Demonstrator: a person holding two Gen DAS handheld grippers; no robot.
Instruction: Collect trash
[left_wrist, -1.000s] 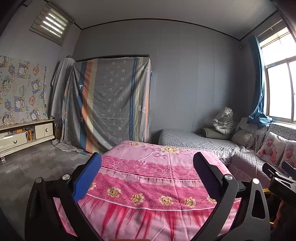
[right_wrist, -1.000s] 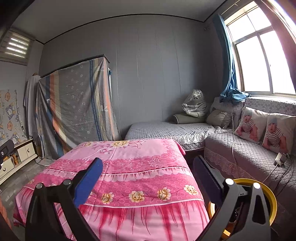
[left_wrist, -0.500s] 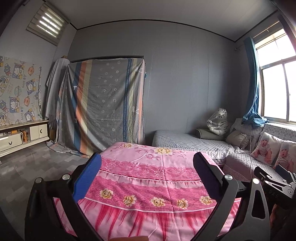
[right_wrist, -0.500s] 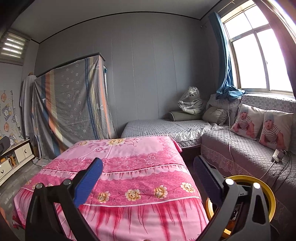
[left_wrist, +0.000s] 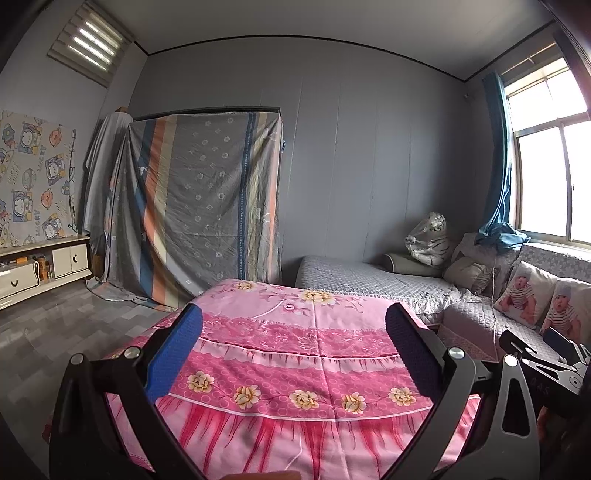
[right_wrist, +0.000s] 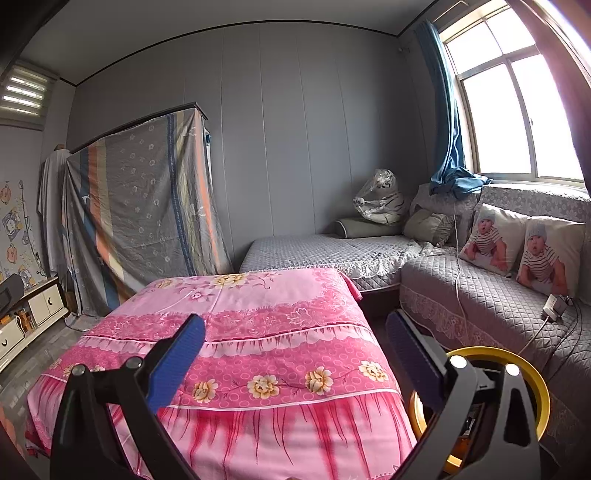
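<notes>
Blue-padded left tongs (left_wrist: 293, 339) and right tongs (right_wrist: 295, 341) both gaped wide, holding nothing. No trash showed anywhere, so its feel and grip spot couldn't be judged; probably light scraps, pinch at an edge. A yellow-rimmed bin (right_wrist: 532, 373) sat low beside the right tongs. Ahead, the pink floral cloth (left_wrist: 310, 343) lay bare, soft and likely to snag. Beyond: grey sofa (right_wrist: 480, 295), baby pillows (right_wrist: 524, 247), draped wardrobe (left_wrist: 207, 199), window (right_wrist: 517, 110).

A pink flowered cloth (left_wrist: 306, 343) is covering the table. Two baby-print cushions (right_wrist: 524, 251) are leaning on the grey sofa (right_wrist: 480, 295), and a striped sheet (left_wrist: 199, 221) is hanging by the wall.
</notes>
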